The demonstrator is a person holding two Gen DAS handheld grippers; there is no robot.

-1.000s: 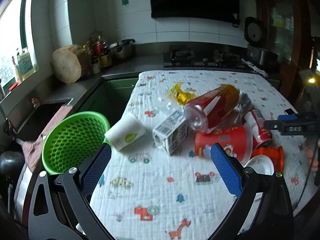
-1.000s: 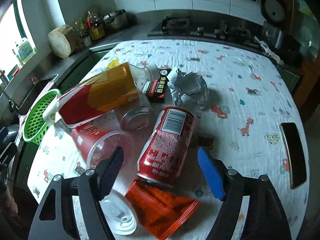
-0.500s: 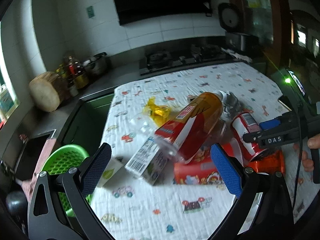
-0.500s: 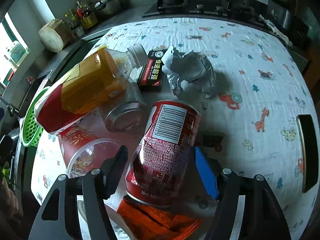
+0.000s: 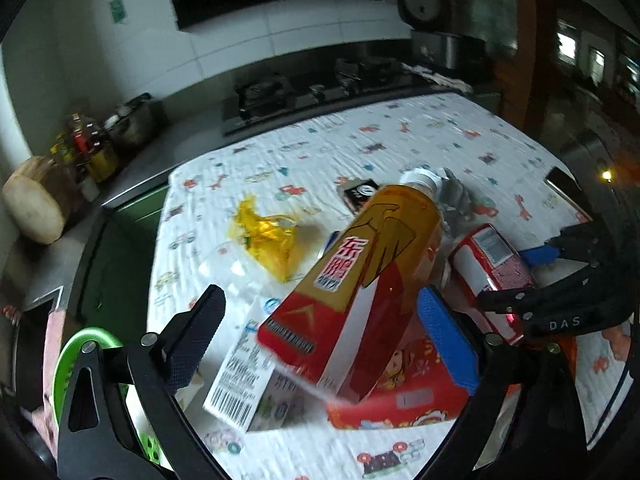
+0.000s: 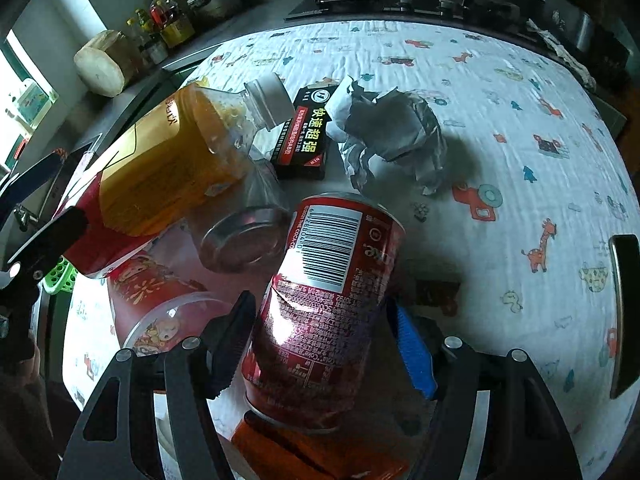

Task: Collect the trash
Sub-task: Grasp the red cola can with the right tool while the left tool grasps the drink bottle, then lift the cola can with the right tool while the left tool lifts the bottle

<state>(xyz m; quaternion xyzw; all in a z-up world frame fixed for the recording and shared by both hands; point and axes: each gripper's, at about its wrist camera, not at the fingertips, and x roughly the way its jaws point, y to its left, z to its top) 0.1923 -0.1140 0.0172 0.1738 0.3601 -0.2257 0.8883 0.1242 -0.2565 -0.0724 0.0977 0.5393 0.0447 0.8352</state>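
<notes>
Now one red can (image 6: pixel 328 300), one orange bottle (image 5: pixel 368 276), one carton (image 5: pixel 244 380), one red cup (image 5: pixel 400 396) lie mid-cloth. Right gripper (image 6: pixel 320 344) clamps the can, earlier merely straddled. Left gripper (image 5: pixel 320 336), jaws closing yet apart, has swung from the green basket (image 5: pixel 68 364) at 8 o'clock to the bottle.

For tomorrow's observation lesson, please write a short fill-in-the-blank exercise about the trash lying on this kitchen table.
1. The right gripper has its fingers on either side of a red ____ lying on the patterned cloth.
2. The black packet lies between the bottle's white cap and a ball of crumpled ____.
3. The basket at the table's edge is coloured ____.

Missing words: can; paper; green
</notes>
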